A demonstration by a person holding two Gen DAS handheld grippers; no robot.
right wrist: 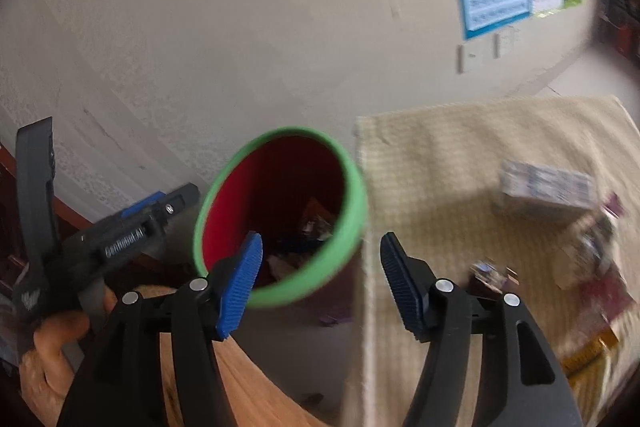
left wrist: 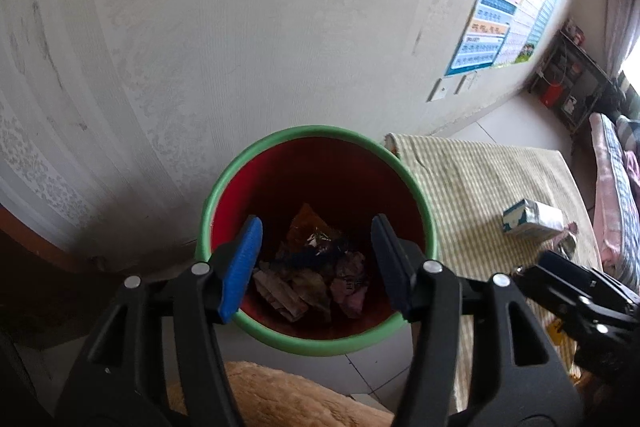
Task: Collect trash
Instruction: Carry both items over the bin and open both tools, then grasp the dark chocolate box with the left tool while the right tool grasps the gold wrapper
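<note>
A red bin with a green rim (left wrist: 224,183) (right wrist: 356,187) stands on the floor by the wall. Crumpled wrappers and paper (left wrist: 316,267) (right wrist: 314,221) lie at its bottom. My left gripper (left wrist: 316,227) hovers over the bin mouth, jaws open, nothing between the blue pads. My right gripper (right wrist: 320,247) is open and empty too, over the bin's right rim and the mat's edge. On the striped mat (left wrist: 472,187) (right wrist: 432,179) lie a small white-and-blue carton (left wrist: 532,223) (right wrist: 548,187) and more wrappers (right wrist: 592,251), blurred in the right wrist view.
The patterned wall (left wrist: 200,47) rises just behind the bin, with a poster (left wrist: 508,11) on it. A tan furry surface (left wrist: 280,399) lies in front of the bin. A hand (right wrist: 52,351) holds the left gripper's body (right wrist: 120,243). A bed edge (left wrist: 612,187) and shelves (left wrist: 568,79) stand far right.
</note>
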